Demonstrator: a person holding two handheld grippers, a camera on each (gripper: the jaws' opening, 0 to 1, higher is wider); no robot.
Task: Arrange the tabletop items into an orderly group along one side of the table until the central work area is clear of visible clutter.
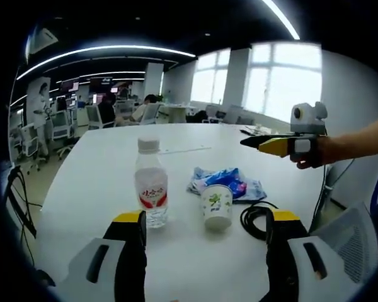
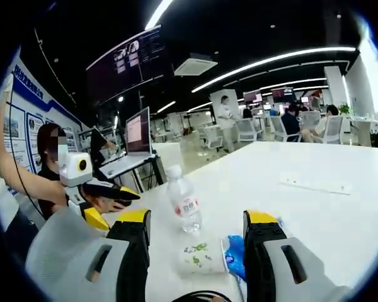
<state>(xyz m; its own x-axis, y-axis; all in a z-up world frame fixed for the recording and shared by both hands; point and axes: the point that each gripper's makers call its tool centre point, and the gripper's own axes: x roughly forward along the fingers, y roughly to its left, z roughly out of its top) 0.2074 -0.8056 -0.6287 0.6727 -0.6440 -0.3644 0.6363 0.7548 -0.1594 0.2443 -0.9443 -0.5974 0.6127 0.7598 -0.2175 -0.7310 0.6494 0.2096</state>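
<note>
The left gripper (image 1: 205, 229) is held wide open, nothing gripped. Just beyond its jaws a white paper cup with green print (image 1: 217, 206) stands upright, flanked by a clear plastic water bottle with red label (image 1: 151, 182) and a coiled black cable (image 1: 255, 218); a crumpled blue plastic wrapper (image 1: 228, 181) lies behind. The right gripper (image 2: 197, 242) is likewise open and empty above the white table (image 2: 340, 220).
</note>
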